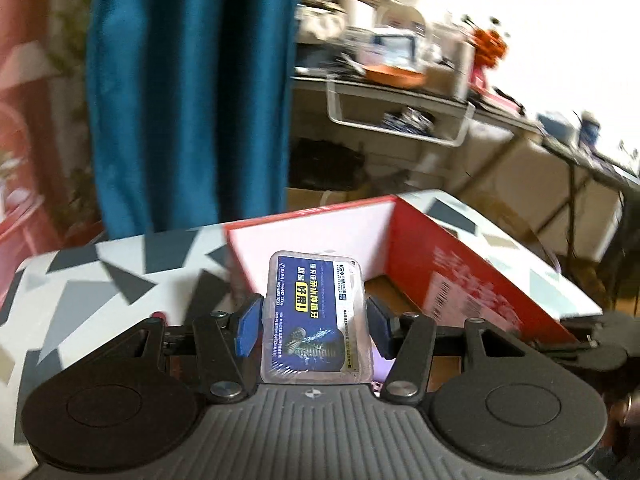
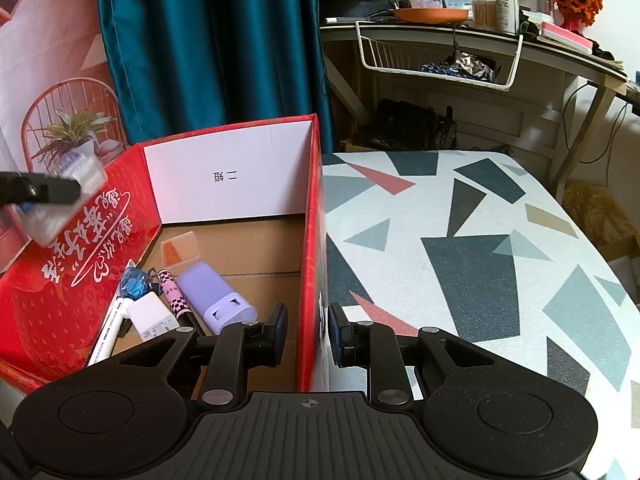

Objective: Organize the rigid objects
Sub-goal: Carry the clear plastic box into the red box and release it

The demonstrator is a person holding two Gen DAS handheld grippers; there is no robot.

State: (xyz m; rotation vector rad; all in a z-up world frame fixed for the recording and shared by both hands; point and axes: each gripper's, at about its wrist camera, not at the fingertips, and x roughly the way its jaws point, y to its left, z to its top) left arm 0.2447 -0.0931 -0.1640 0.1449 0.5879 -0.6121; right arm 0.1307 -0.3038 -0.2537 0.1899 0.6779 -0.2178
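A: Left wrist view: the left gripper [image 1: 314,320] is clamping a flat clear plastic case with a blue label [image 1: 316,316] by its long edges, above the red cardboard box [image 1: 452,276].

B: Likely light, stiff, slippery. The right gripper [image 2: 307,330] is straddling the box wall, jaws partly open, holding nothing.

Box [image 2: 236,184]: stands on the tabletop [image 2: 480,240], open at the top, with bare tabletop to its right.

In the box, near-left corner of the floor: a pen [image 2: 105,334] along the left wall; a charger block [image 2: 152,318] just right of it; a wrapped piece [image 2: 135,282] behind the block; a checked tube [image 2: 174,294] next right; a cylinder case [image 2: 216,294] rightmost, touching the tube. A small flat case [image 2: 180,249] lies behind these, apart.

Right gripper [image 2: 307,334]: its fingers straddle the box's right wall, one inside, one outside.

Left gripper [image 1: 310,322]: above the box's left side, a flat card case [image 1: 316,318] between its fingers.

Behind the tabletop: a curtain [image 2: 208,40]; to its right, a shelf [image 2: 460,32] with a wire basket [image 2: 436,60] hung beneath.
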